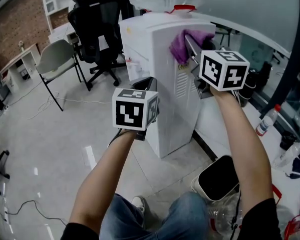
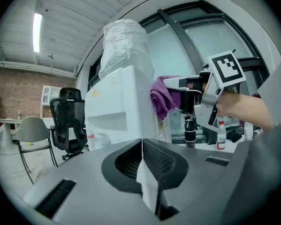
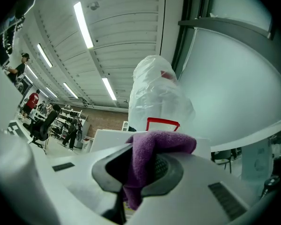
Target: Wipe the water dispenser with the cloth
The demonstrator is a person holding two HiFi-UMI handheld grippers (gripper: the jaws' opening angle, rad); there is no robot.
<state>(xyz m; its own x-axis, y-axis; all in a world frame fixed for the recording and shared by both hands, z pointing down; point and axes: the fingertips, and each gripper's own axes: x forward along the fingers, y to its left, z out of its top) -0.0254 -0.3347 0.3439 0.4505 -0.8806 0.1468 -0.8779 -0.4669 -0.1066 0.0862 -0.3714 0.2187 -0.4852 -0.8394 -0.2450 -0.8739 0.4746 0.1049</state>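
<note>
White water dispenser (image 1: 157, 84) upright on the pale tiled floor (image 1: 49, 134), vented side panel turned toward the camera. On top of it, a big water bottle (image 2: 125, 43) wrapped in clear plastic. Behind the dispenser in the head view, a black office chair (image 1: 95, 21); farther left, a grey chair (image 1: 53, 59) on thin legs. Down by the person's right knee, a small white bin (image 1: 217, 180) with a dark lid.

Right gripper (image 1: 191, 48) raised to the dispenser's upper corner, fingers (image 3: 170, 170) clamped on a purple cloth (image 1: 182, 43). Cloth bunched between them, spilling over the top and hanging below, pressed against the dispenser's top edge just above the vents.

Left gripper (image 1: 145, 82) held lower, near the dispenser's side and apart from it. Fingers (image 2: 163, 162) pressed together, nothing between them.
</note>
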